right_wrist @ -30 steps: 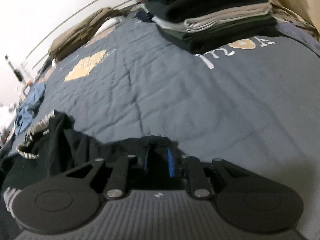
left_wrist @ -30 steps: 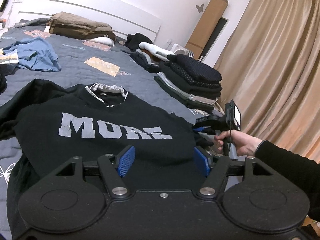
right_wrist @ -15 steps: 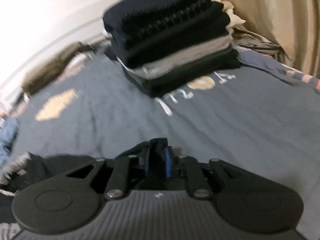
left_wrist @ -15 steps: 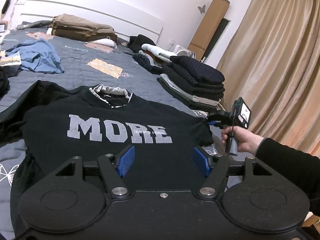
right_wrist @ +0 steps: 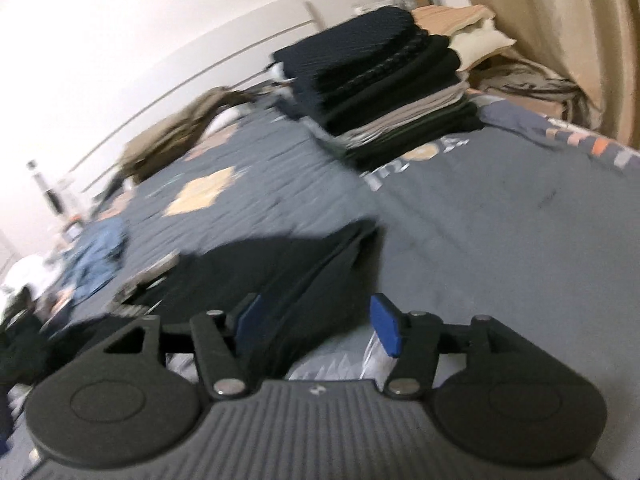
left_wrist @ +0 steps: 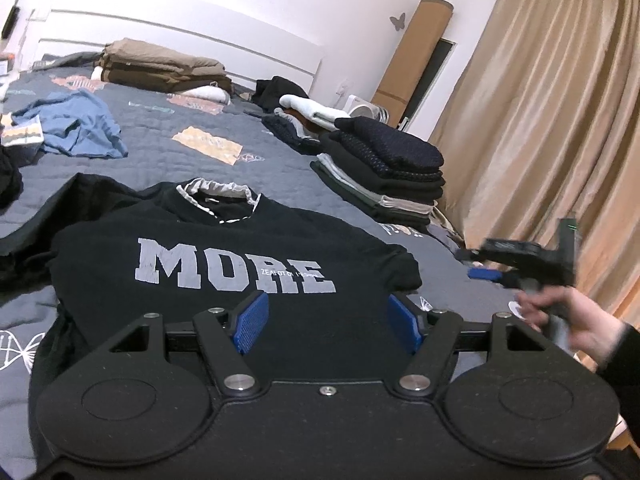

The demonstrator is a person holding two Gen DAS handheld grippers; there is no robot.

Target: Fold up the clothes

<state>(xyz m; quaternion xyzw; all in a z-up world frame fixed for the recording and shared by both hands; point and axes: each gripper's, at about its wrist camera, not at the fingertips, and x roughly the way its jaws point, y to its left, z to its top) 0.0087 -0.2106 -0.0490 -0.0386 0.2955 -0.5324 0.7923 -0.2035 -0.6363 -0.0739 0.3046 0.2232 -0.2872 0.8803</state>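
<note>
left claw (left_wrist: 326, 316): spread, above black sweatshirt (left_wrist: 224, 264) hem | right claw (right_wrist: 316, 326): spread, beside its sleeve edge

The right gripper (right_wrist: 318, 326) now stands with jaws apart, no longer pinching the black sweatshirt (left_wrist: 224, 268) sleeve, which lies folded in on the bedspread (right_wrist: 500, 240).

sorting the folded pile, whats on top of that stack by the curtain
A dark navy knit tops the stack of folded clothes; black, grey and beige layers lie below. Their fronts are hidden.
</note>
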